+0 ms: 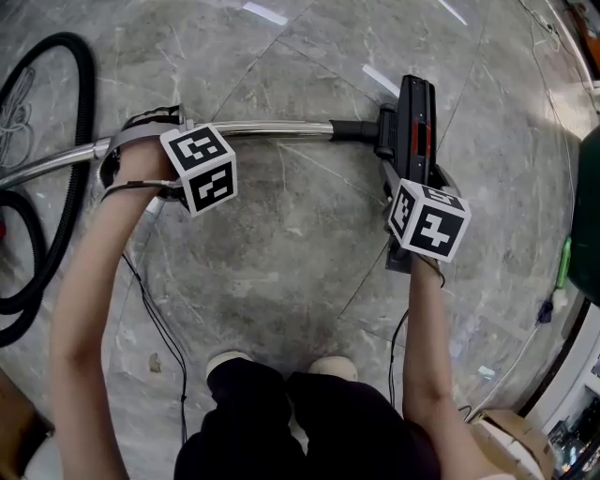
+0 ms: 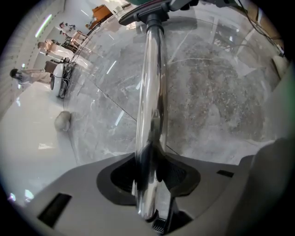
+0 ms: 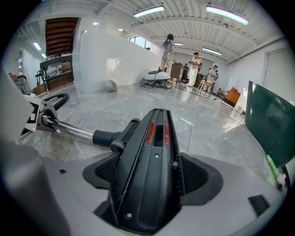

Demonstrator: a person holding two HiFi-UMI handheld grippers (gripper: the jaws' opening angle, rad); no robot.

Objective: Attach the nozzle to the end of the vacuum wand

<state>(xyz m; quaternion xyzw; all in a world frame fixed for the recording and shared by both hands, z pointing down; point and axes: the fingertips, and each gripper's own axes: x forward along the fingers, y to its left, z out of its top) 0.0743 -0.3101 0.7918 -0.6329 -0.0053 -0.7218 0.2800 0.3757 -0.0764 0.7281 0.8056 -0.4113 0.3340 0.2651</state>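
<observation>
A chrome vacuum wand [image 1: 262,128] lies level above the marble floor, running from the left to the black floor nozzle [image 1: 414,117]. The nozzle's neck [image 1: 356,129] meets the wand's end. My left gripper [image 1: 141,155] is shut on the wand near its hose end; in the left gripper view the wand [image 2: 148,115] runs up between the pads of that gripper [image 2: 150,177] to the nozzle [image 2: 152,11]. My right gripper [image 1: 412,192] is shut on the nozzle's near end. The nozzle's body [image 3: 154,156] fills the gap in the right gripper [image 3: 152,182], with the wand [image 3: 69,129] off to the left.
A black hose [image 1: 70,178] loops on the floor at the left. A thin cable [image 1: 164,328] trails by the person's feet [image 1: 281,366]. A green object [image 1: 591,216] and a cardboard box [image 1: 506,441] stand at the right. Several people [image 3: 168,50] stand far off.
</observation>
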